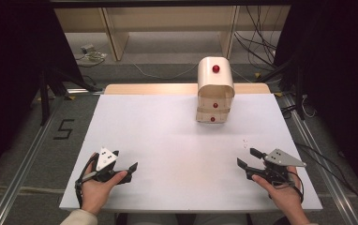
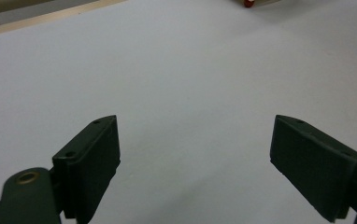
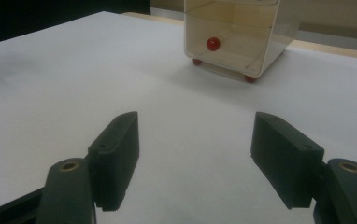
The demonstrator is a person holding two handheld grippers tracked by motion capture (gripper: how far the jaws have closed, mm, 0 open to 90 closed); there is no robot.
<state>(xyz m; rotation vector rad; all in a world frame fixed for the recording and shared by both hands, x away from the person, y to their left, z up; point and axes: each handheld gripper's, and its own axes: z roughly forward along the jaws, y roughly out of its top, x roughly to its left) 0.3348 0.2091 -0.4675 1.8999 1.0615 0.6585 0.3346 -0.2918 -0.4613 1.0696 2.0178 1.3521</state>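
Note:
A small cream drawer cabinet (image 1: 215, 89) with red knobs stands at the back of the white table (image 1: 167, 140), right of centre. Its lowest drawer and red feet appear in the right gripper view (image 3: 235, 39). My left gripper (image 1: 126, 165) rests near the front left edge, held by a hand, jaws wide apart over bare table (image 2: 195, 149). My right gripper (image 1: 246, 157) sits at the front right, also open with nothing between its fingers (image 3: 195, 158). Both point toward the table's middle, far from the cabinet.
The table's wooden back edge (image 1: 149, 88) borders a grey floor with cables (image 1: 257, 51) and a wooden frame (image 1: 167, 28) behind. Metal rails (image 1: 27, 168) run along both sides of the table. A red foot of the cabinet (image 2: 248, 3) peeks in at the top of the left gripper view.

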